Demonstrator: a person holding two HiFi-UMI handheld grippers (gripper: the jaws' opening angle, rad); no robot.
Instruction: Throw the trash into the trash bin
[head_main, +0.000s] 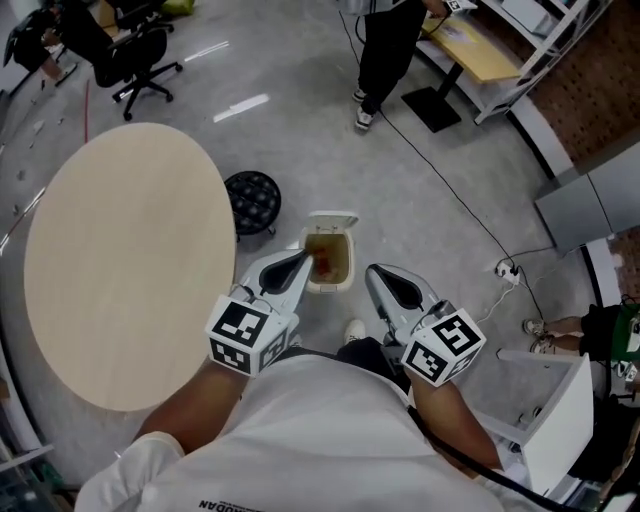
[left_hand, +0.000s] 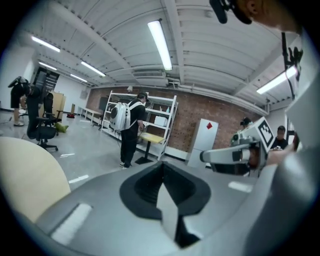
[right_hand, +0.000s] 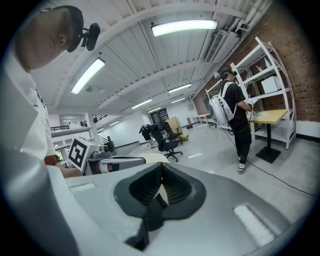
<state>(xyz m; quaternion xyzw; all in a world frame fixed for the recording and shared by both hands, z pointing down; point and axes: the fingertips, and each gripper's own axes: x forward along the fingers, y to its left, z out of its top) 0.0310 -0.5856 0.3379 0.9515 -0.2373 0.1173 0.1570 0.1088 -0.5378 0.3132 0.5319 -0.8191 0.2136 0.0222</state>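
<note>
Two hand-held grey tongs are held out side by side, pointing almost level into the room. The left tongs (head_main: 303, 260) have their jaws pressed together on nothing, and the right tongs (head_main: 377, 273) are likewise closed and empty. Below them, from the left, are a round pale wooden table (head_main: 120, 260) and a black round stool (head_main: 252, 200). Next is a small white open-lidded trash bin (head_main: 331, 288) on the grey concrete floor (head_main: 430, 190), with reddish-brown trash (head_main: 324, 262) lying inside it. A person in black (head_main: 388, 45) stands beyond, near white metal shelving (head_main: 540, 40).
</note>
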